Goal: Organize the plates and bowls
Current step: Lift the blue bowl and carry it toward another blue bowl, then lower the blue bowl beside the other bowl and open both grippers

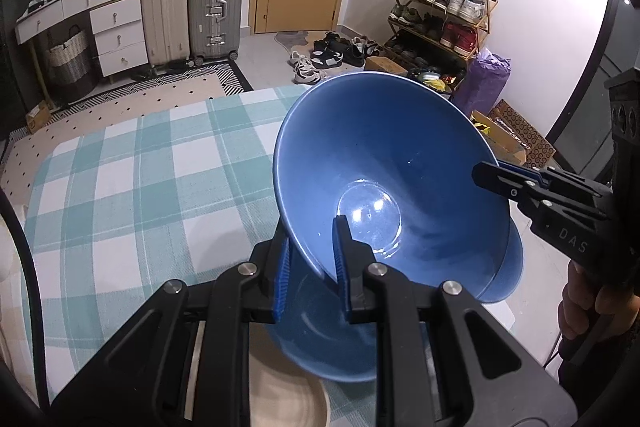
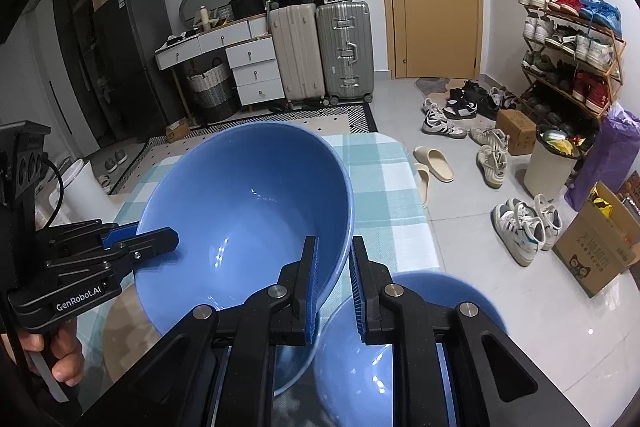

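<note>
A large blue bowl (image 1: 384, 163) is held tilted above the checked tablecloth (image 1: 132, 187). My left gripper (image 1: 310, 259) is shut on its near rim. My right gripper (image 2: 334, 287) is shut on the opposite rim of the same bowl (image 2: 248, 227), and it shows at the right of the left wrist view (image 1: 508, 183). My left gripper shows at the left of the right wrist view (image 2: 160, 239). A second blue bowl (image 1: 320, 343) sits below the held one; it also shows under my right gripper (image 2: 448, 303). A beige plate (image 1: 280, 391) lies under it, partly hidden.
The table edge (image 2: 416, 227) runs close on the right, with tiled floor, loose shoes (image 2: 520, 227) and a cardboard box (image 2: 596, 251) beyond. Suitcases (image 2: 320, 55), white drawers (image 2: 256, 67), a door and a shoe rack (image 1: 444, 7) stand at the back.
</note>
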A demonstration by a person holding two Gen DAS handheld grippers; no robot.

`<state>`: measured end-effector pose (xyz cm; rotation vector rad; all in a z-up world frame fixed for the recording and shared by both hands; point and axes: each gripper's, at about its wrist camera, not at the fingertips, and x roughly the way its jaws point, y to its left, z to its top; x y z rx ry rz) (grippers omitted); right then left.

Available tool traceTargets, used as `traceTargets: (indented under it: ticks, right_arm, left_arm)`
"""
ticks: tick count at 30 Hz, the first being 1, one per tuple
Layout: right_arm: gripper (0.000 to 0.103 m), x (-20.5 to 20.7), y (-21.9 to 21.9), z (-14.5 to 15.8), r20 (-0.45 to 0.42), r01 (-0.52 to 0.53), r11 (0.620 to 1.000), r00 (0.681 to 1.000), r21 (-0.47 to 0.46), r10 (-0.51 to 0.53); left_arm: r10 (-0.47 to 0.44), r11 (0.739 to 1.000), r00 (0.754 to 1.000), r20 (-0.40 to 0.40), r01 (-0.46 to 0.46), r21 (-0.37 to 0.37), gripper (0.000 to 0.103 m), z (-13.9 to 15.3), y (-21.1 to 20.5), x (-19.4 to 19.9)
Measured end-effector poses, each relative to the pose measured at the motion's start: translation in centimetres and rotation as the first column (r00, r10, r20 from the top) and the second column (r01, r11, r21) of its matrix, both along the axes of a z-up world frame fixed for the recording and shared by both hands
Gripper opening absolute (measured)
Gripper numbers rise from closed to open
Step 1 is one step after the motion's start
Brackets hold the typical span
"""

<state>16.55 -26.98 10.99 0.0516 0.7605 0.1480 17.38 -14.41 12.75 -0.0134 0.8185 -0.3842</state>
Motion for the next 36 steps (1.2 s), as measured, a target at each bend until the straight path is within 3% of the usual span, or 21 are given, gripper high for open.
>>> traceTargets:
  ticks: [10,25,36]
  right_arm:
    - [0.016,-1.6,1.3,-1.5,-0.032,-0.01,1.0,0.999,0.01,0.01]
    - [0.017,-2.1,2.4,-6.1,-0.108,-0.006,0.999,0.994,-0.051,0.0]
    - [0.018,-1.6,3.6,-7.9,-0.124,-0.009,0.993,0.992,-0.116,-0.006]
  left_arm:
    - [0.001,1.0,0.999,-0.037,-0.001,-0.001,0.016,-2.4,1.4,-2.3]
    - [0.009,0.998,0.995,-0.099,-0.003,0.062,0.016,-7.4,0.4,-1.1]
    - [0.007,0.983,0.997,-0.071,0.007,0.183,0.018,-8.7,-0.9,-0.8]
